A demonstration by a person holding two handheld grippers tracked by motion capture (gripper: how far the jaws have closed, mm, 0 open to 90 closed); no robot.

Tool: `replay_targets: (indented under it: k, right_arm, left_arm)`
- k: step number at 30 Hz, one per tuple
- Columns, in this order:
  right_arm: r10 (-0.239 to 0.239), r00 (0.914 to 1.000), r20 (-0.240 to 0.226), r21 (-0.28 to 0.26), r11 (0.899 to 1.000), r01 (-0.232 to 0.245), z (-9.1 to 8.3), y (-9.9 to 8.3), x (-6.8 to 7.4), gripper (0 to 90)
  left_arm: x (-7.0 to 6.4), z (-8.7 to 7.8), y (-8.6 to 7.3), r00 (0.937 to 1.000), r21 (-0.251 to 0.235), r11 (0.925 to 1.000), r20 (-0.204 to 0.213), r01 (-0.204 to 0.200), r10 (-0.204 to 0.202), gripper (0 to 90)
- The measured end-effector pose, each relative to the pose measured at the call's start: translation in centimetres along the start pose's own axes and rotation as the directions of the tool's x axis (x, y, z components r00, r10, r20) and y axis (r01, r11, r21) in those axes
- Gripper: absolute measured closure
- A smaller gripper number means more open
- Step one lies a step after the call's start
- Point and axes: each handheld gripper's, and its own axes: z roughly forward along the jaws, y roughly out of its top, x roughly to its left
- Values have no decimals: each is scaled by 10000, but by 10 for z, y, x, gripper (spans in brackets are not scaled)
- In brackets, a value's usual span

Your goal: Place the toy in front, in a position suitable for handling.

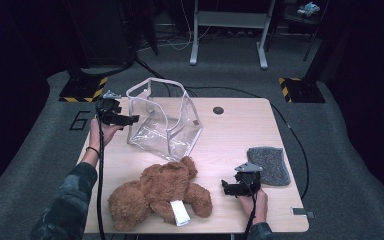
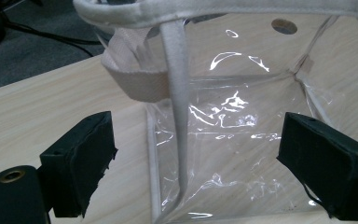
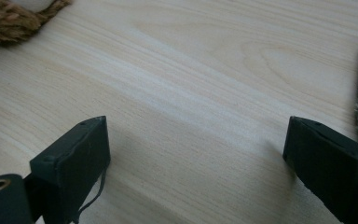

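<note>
Setting: pale wooden table (image 1: 230, 130) on grey carpet, dark surroundings.
Bag position: clear plastic bag (image 1: 165, 117) stands at the table's far left, mouth up and tipped towards the left gripper (image 1: 130, 119).
Bag handling: judged light, thin and slippery; the walls would buckle, so the white fabric rim (image 2: 223, 5) or strap (image 2: 177, 93) is preferred for a hold.
Left gripper state: jaws spread wide, nothing held, bag corner framed between them.
Teddy bear (image 1: 160, 192): soft, light, compressible; lies near the front edge, long axis running left-front to right-back, head towards the bag.
Right gripper (image 1: 228, 187) state: jaws apart, empty, just right of the bear.
Grey felt pad (image 1: 268, 165): lies flat at the right.
</note>
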Motion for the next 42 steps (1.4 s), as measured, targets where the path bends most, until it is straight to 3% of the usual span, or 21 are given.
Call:
replay_targets:
  k: [10,13,17,19,21,22,23,26,28,33,37,42]
  right_arm:
    - [-28,10000,-10,41,10000,28,0,0,0,65]
    - [-23,10000,3,22,10000,23,0,0,0,65]
    - [-39,10000,-3,46,10000,39,0,0,0,65]
    - [-12,10000,20,-2,10000,12,0,0,0,65]
    - [-20,10000,18,-4,10000,20,0,0,0,65]
    - [9,10000,-12,-9,10000,-9,0,0,0,65]
    - [9,10000,-12,-9,10000,-9,0,0,0,65]
    - [8,10000,-9,-11,10000,-8,0,0,0,65]
    - [16,10000,-8,-16,10000,-16,0,0,0,66]
    - [-18,10000,24,-6,10000,18,0,0,0,66]
    - [-14,10000,23,-13,10000,14,0,0,0,66]
    - [-8,10000,25,-13,10000,8,0,0,0,67]
  left_arm:
    - [0,10,3,9999,-35,10000,-83,-83,83,116]
    - [1,13,3,9996,113,9997,-226,-193,196,147]
    - [4,15,1,9995,-41,10000,-301,30,-31,209]
    - [5,16,0,9990,-183,9995,-367,239,-245,305]
    - [6,17,-1,9993,-326,9988,-140,355,-360,323]
    - [4,19,-1,9987,-442,9987,-412,266,-284,416]
    - [4,19,-1,9987,-442,9987,-412,266,-284,463]
    - [3,21,-2,9988,-450,9987,-404,245,-263,568]
    - [2,22,-1,9985,-251,9995,-518,175,-188,581]
    - [-1,24,0,9978,-175,9996,-628,-203,192,779]
    - [-1,23,0,9974,-343,9994,-723,17,-42,850]
    - [-2,24,-1,9960,-430,9990,-871,140,-177,860]
